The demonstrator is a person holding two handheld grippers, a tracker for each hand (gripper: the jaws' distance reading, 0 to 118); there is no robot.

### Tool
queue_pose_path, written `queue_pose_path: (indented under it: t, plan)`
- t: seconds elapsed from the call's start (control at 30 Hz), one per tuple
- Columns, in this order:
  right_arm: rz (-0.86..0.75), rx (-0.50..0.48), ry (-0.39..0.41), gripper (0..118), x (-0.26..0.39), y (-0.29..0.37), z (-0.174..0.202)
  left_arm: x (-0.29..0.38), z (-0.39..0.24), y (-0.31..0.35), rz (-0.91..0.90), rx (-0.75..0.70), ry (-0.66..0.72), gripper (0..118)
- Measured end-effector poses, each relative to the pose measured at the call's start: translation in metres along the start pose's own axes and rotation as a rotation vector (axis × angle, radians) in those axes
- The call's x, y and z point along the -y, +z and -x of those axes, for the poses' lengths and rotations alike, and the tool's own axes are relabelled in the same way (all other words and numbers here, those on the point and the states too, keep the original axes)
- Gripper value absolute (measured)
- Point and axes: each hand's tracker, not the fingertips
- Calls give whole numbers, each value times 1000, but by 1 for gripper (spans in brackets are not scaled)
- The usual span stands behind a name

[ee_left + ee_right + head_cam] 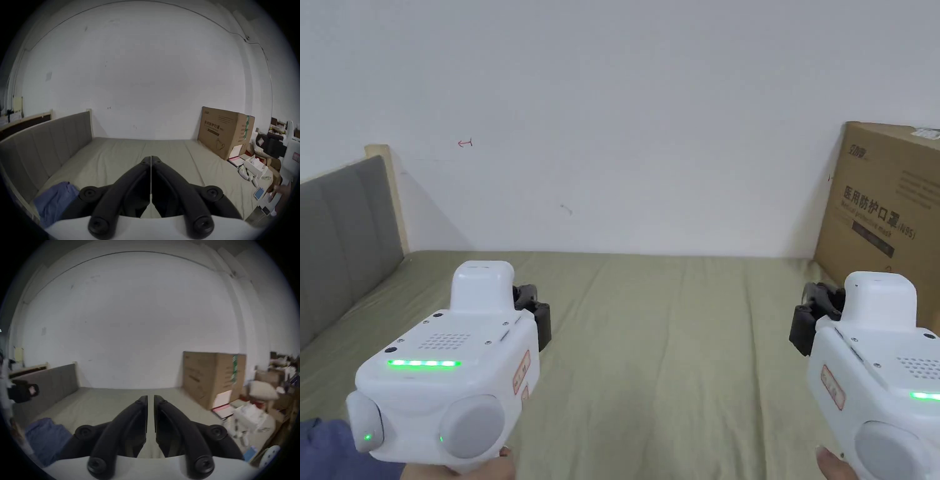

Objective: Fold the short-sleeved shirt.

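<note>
The short-sleeved shirt is a blue crumpled heap on the green bed sheet, near the headboard at the lower left; a corner of the shirt also shows by my left hand, and in the right gripper view the shirt lies low on the left. My left gripper hovers above the sheet, and in its own view the left gripper is shut on nothing. My right gripper is held level with it to the right. In its own view the right gripper has jaws almost together, nothing between.
A grey padded headboard runs along the bed's left side. A large cardboard box stands at the far right against the white wall. Papers, tissues and small items clutter the bed's right edge.
</note>
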Motion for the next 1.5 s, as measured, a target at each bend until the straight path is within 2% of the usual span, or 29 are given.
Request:
queue_pose_path:
  t: [0.03,0.1,0.17,0.37,0.47,0.6,0.77,0.83,0.93,1.07,1.17,1.3,1.33,1.37,1.4,1.43,1.5]
  plan:
    - [13,-72,-39,9,1,0,-7,3,1,0,-7,2,-9,0]
    - [15,-45,-37,4,3,1,-8,5,-4,-1,-4,-49,-81,0]
    - [10,-28,-20,3,6,3,-9,7,-8,-4,0,-39,-119,0]
    - [21,-58,-20,0,12,6,-11,10,-11,-3,-13,12,-80,0]
    - [33,-105,-25,0,17,-1,1,14,11,4,0,-35,-54,0]
    - [90,-217,-62,0,28,-20,49,20,75,33,29,-179,-50,0]
    - [139,-417,5,0,40,-33,144,43,159,86,55,-470,22,0]
    - [148,-504,-11,0,39,-33,168,53,178,98,91,-527,52,0]
    - [161,-540,-33,0,37,-34,185,63,190,110,105,-543,79,0]
    - [187,-547,-35,0,40,-38,183,63,200,105,124,-547,22,0]
    - [240,-514,-16,0,46,-41,174,63,228,70,284,-443,35,0]
    - [331,-471,24,0,63,-47,161,118,286,-13,785,-285,221,0]
    - [352,-467,30,0,68,-49,158,136,297,-28,874,-260,260,6]
    - [370,-464,33,0,73,-51,155,152,305,-37,924,-208,297,38]
    - [389,-458,35,0,79,-52,153,171,313,-47,965,-166,348,100]
    - [408,-448,34,0,85,-55,150,189,317,-55,990,-215,378,115]
    - [452,-425,25,0,97,-56,148,222,323,-65,971,-236,413,112]
